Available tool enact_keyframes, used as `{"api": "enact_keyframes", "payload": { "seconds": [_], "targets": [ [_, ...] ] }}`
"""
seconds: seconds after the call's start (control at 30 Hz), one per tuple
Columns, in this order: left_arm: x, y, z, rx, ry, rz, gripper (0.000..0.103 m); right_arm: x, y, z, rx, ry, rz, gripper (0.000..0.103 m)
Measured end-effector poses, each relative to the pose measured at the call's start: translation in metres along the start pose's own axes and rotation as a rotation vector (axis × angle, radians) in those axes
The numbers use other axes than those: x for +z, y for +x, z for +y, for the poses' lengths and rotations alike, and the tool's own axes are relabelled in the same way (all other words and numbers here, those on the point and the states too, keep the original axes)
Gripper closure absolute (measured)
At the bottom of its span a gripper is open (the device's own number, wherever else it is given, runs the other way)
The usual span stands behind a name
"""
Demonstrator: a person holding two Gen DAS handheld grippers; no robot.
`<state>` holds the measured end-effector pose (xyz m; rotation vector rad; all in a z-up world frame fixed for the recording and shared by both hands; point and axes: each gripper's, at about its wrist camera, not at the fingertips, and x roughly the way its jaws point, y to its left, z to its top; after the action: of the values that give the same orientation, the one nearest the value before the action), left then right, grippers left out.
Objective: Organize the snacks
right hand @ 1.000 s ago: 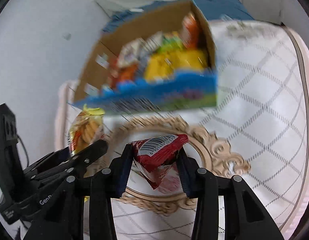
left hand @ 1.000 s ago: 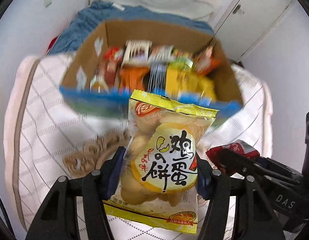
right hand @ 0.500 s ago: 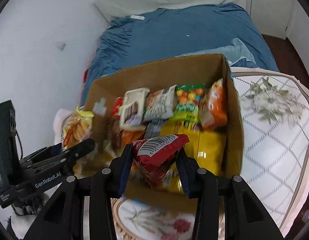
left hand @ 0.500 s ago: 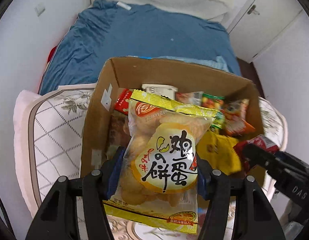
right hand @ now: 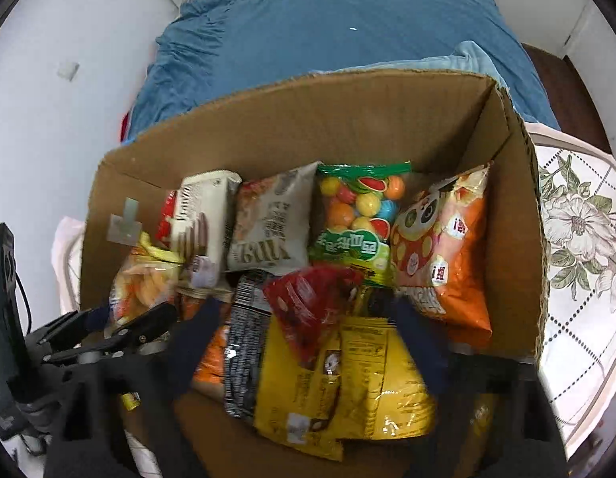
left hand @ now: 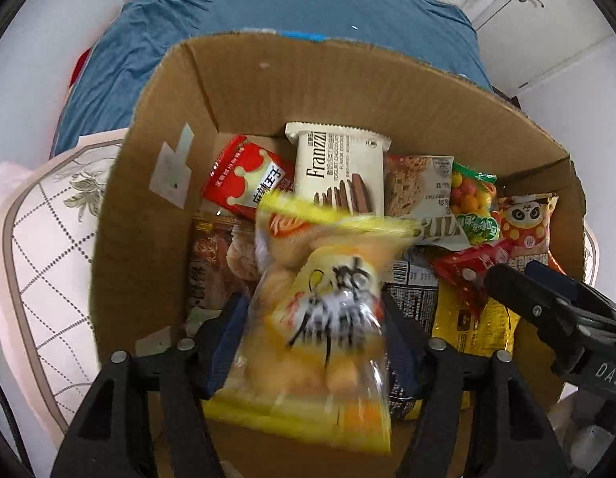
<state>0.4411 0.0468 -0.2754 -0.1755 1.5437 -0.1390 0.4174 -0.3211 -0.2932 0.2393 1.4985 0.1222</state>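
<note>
A cardboard box (left hand: 156, 207) holds several snack packs. In the left wrist view my left gripper (left hand: 313, 318) is over the box with its jaws spread; the yellow egg-biscuit bag (left hand: 319, 318) sits blurred between them, slipping down. In the right wrist view my right gripper (right hand: 308, 314) is over the box with its jaws wide apart; the small red packet (right hand: 311, 310) lies loose between them on a yellow bag (right hand: 363, 382). The right gripper's fingers (left hand: 546, 302) show at the right of the left wrist view beside the red packet (left hand: 467, 267).
The box (right hand: 523, 239) stands on a white quilted cloth with flowers (right hand: 578, 239). A blue bedspread (right hand: 347, 32) lies behind it. White cupboard doors (left hand: 546, 20) are at the back right. A white wall (right hand: 49, 99) is to the left.
Both grippers have moved from above the table forward and down into the box. Both have opened, and the biscuit bag and red packet are dropping free.
</note>
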Motion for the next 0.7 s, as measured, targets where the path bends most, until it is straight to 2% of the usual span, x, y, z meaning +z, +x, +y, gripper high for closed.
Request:
{"api": "enact_keyframes", "payload": {
  "seconds": [0.03,0.13,0.23,0.37,0.7],
  "targets": [
    [0.000,0.001,0.001,0.006,0.000,-0.002,0.024,-0.001,0.001,0.001,-0.004,-0.004,0.006,0.009],
    [-0.001,0.000,0.002,0.013,-0.006,-0.012,0.011,-0.005,0.000,0.002,-0.020,-0.013,0.002,0.009],
    [-0.003,-0.003,0.002,0.025,-0.006,-0.011,0.004,-0.010,-0.004,0.004,-0.039,-0.024,-0.007,0.009],
    [-0.011,-0.012,0.000,0.066,0.011,-0.038,0.004,-0.020,-0.016,0.006,-0.085,-0.039,-0.031,0.007],
    [-0.033,-0.044,-0.003,0.097,0.002,-0.099,0.004,-0.049,-0.044,0.009,-0.144,-0.055,-0.044,0.007]
  ]
}}
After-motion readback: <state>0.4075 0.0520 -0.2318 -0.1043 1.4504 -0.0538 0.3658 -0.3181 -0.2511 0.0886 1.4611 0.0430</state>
